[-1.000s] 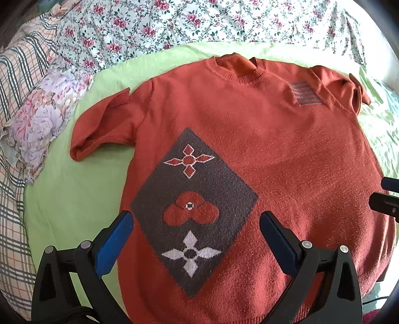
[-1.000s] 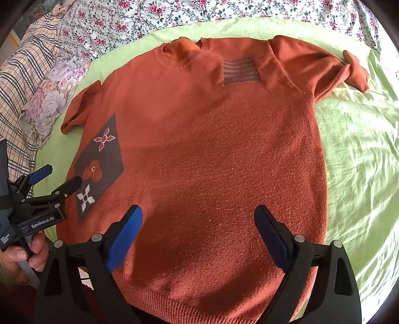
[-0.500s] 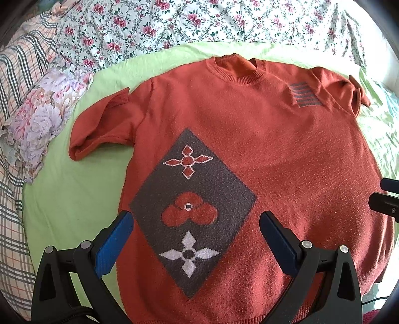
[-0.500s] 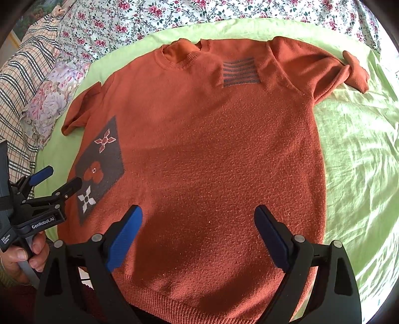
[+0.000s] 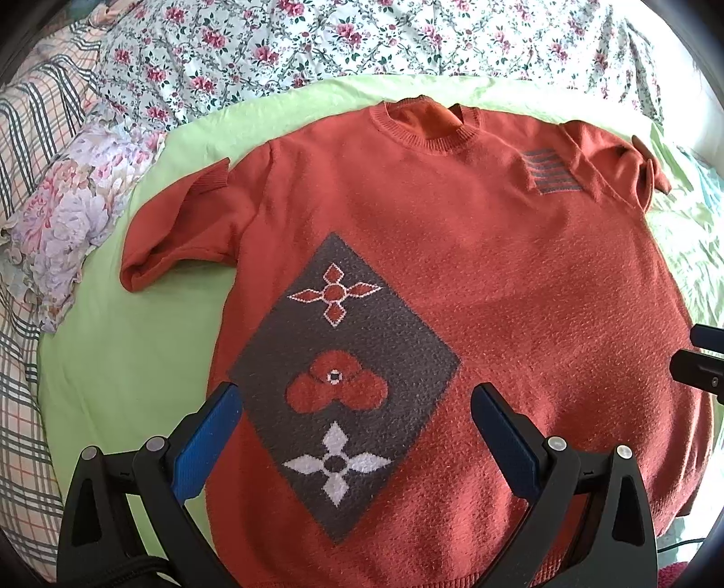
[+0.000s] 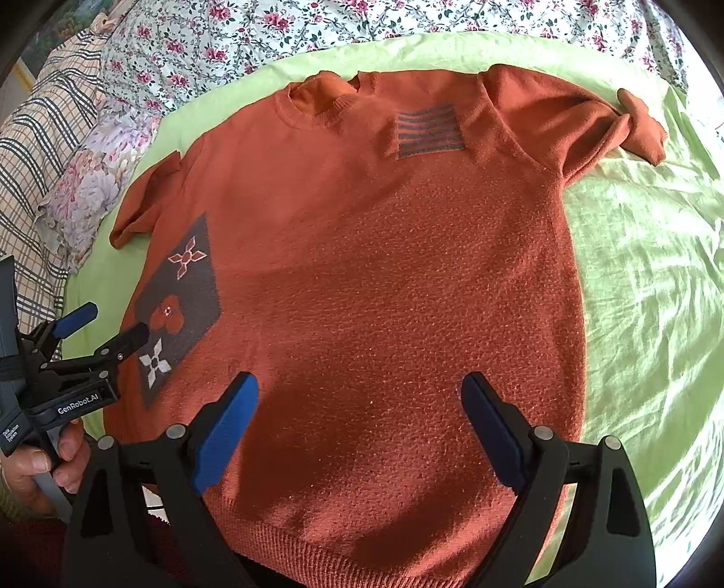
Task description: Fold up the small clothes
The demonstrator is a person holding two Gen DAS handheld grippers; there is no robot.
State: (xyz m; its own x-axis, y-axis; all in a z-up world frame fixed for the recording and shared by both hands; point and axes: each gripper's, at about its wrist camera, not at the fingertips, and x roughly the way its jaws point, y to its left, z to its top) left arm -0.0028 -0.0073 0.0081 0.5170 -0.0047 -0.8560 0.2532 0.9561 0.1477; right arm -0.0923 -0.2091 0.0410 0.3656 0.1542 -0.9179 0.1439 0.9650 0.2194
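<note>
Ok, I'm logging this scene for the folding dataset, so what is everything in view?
sweater: one, rust orange with a grey diamond patch, spread flat and unfolded on the sheet.
sheet: one, light green, under the sweater.
floral bedding: white with pink flowers, along the far edge.
pillow: one, pale floral, far left.
plaid cloth: left edge.
left gripper: black, blue pads, open above the hem.
right gripper: same, open.
hand: one, holding the left gripper.

Pretty bright daylight in both views, with the green sheet [image 6: 642,280] shiny and nearly blown out on the right side. A soft shadow sits across the lower part of the sweater [image 6: 362,271], nearest the cameras. Heavy fisheye bending with dark corners, but focus is sharp overall.
</note>
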